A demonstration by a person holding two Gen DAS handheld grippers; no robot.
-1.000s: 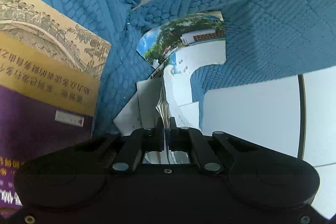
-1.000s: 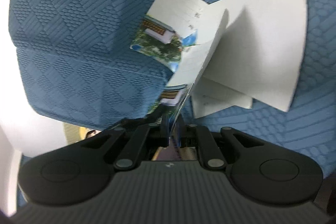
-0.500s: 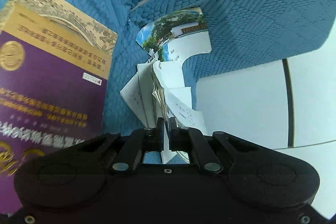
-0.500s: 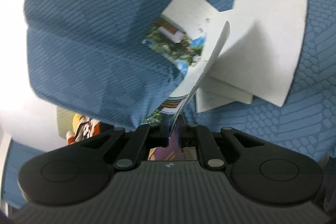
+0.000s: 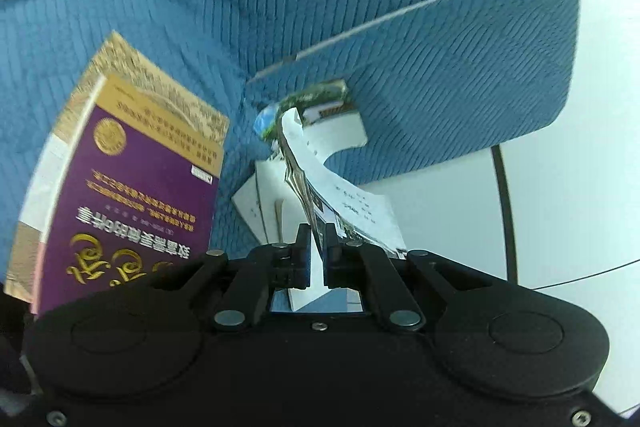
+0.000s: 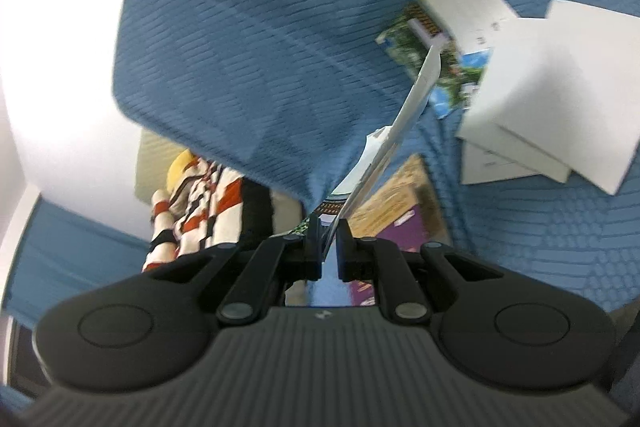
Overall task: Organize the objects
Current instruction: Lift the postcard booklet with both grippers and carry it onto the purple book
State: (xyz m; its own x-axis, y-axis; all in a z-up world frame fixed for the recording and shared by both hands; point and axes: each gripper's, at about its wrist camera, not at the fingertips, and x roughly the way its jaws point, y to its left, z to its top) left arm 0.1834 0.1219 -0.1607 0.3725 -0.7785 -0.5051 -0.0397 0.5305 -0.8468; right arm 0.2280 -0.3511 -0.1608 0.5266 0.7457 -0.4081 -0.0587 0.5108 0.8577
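Above the blue sofa [image 5: 280, 7], the left gripper [image 5: 318, 255] and right gripper [image 6: 329, 247] both pinch one printed leaflet [image 5: 344, 203], lifted clear. Gathering papers seems underway; next needs placing it beside the purple book [image 5: 132, 195]

left: purple book [image 5: 132, 195] blocks | ahead: loose cards [image 6: 532, 107] — right: white floor [image 5: 568, 167], seemingly open

Close wrist views, shared cards [image 5: 340, 195] [image 6: 404, 123]
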